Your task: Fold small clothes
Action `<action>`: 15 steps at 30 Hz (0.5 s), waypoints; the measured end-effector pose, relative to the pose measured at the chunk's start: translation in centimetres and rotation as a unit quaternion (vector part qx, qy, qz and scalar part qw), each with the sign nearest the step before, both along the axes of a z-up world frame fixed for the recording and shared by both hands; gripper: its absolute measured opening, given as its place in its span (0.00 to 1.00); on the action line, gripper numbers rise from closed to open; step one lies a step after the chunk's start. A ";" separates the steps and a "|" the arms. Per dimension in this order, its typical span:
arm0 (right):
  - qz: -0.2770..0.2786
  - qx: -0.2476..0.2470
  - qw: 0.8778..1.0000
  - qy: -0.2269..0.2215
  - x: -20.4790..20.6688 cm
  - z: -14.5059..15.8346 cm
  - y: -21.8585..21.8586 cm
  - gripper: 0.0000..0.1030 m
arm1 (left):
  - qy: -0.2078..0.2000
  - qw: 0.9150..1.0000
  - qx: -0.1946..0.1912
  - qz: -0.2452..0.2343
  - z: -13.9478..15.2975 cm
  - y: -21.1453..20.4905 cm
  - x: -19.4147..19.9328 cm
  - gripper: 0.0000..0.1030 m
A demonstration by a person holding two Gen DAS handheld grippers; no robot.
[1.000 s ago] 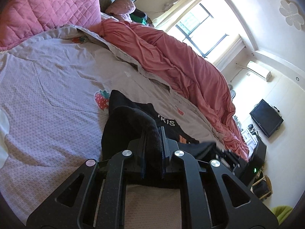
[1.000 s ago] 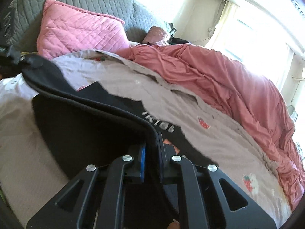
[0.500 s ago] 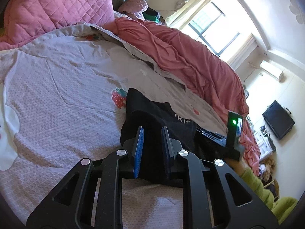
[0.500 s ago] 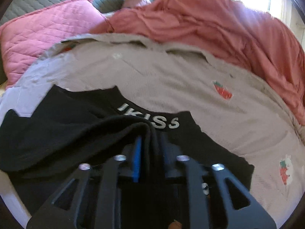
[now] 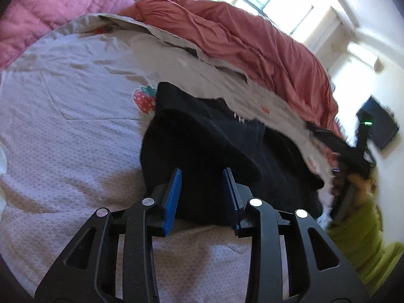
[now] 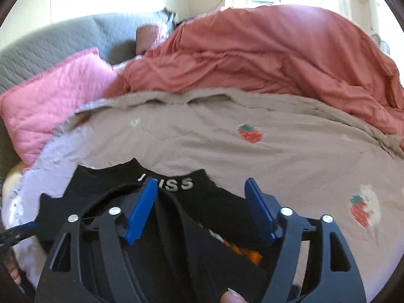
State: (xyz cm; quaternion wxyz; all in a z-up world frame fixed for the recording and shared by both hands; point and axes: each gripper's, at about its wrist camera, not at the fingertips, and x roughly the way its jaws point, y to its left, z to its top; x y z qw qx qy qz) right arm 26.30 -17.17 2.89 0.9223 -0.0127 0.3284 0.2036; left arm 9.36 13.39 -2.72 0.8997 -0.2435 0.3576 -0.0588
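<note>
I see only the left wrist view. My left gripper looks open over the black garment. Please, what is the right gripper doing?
Observer: The right gripper is open too, its blue pads wide apart over the black garment.
Operator: Is there any text on the garment? In my view it is blurred.
Observer: Yes. Silver letters on the far edge end in "ISS"; the left pad hides the start.
Operator: Anything else on the cloth?
Observer: An orange print shows in a gap between the black folds, beside the right finger.
</note>
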 end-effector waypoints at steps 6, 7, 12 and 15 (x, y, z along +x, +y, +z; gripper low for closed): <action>-0.027 0.013 0.999 -0.040 -7.4 0.4 -7.5 0.80 | 0.001 0.999 0.050 -0.018 0.2 -2.2 0.2 0.36; -0.027 0.008 0.999 -0.042 -8.0 0.1 -8.1 0.82 | 0.001 0.998 0.062 -0.024 0.3 -2.8 0.2 0.40; -0.046 -0.096 0.993 -0.055 -10.3 -2.2 -9.6 0.88 | 0.019 0.994 0.097 -0.042 0.0 -5.0 2.0 0.42; -0.047 -0.185 0.980 -0.059 -9.6 -4.1 -8.8 0.88 | 0.031 0.991 0.119 -0.049 -0.2 -6.2 3.5 0.45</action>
